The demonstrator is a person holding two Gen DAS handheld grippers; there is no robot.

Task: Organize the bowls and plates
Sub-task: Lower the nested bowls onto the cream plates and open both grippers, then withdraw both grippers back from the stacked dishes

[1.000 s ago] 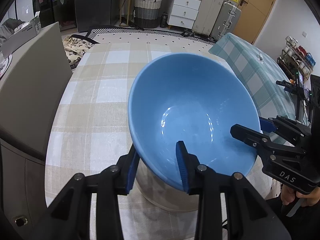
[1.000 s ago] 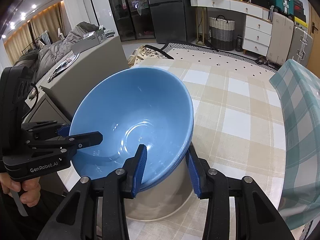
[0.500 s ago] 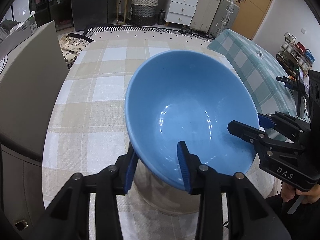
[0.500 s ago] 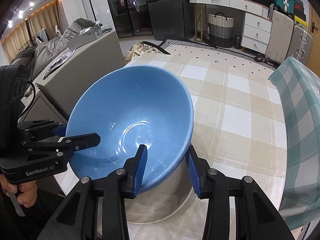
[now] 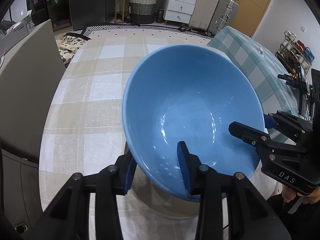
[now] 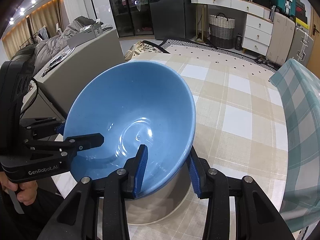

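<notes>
Left hand-held gripper: clamped on the near rim of the glossy blue ceramic bowl, one pad inside, one outside.
Bowl: tilted, held over a wider beige bowl standing on the checked-cloth worktop; whether they touch I cannot tell.
Right hand-held gripper: gripping the opposite rim likewise.
Progress: probably nesting under way; blue bowl not yet released.
Change: against a second earlier, hardly any; both grips unchanged, the bowl sits slightly farther right in the left wrist view.
</notes>
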